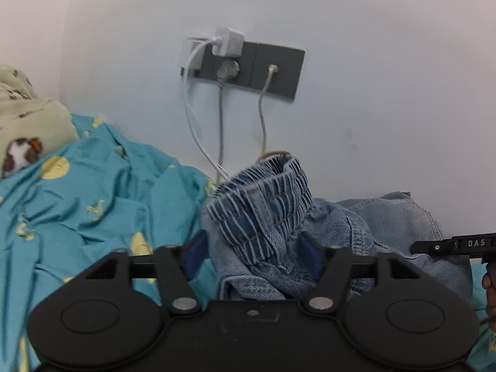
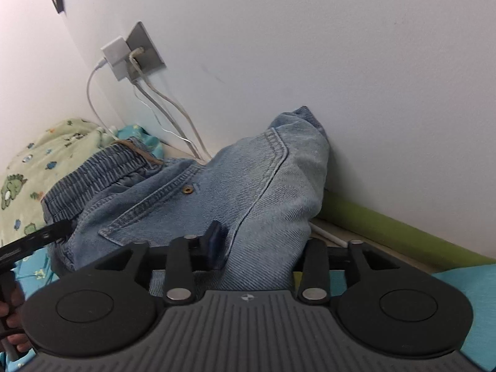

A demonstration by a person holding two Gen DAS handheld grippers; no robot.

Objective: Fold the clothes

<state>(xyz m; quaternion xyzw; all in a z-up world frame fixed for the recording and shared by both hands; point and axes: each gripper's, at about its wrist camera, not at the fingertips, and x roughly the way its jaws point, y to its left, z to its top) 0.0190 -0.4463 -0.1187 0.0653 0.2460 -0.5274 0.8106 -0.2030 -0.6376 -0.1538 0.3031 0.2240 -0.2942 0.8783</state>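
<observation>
Lying bunched on a teal bedsheet with yellow prints, the light-blue denim trousers with a ribbed elastic waistband sit against the white wall. The left gripper stands spread wide, waistband between its blue pads, not squeezed. The right gripper stands partly apart with a denim fold between; whether it pinches I cannot tell.

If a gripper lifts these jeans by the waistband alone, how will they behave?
The jeans would probably sag and unfold, since they lie crumpled in loose folds. The waistband is gathered and stands up on its own, so it likely gives a thick, grippy hold. Denim this bulky probably feels fairly heavy and drags across the blue sheet.
</observation>
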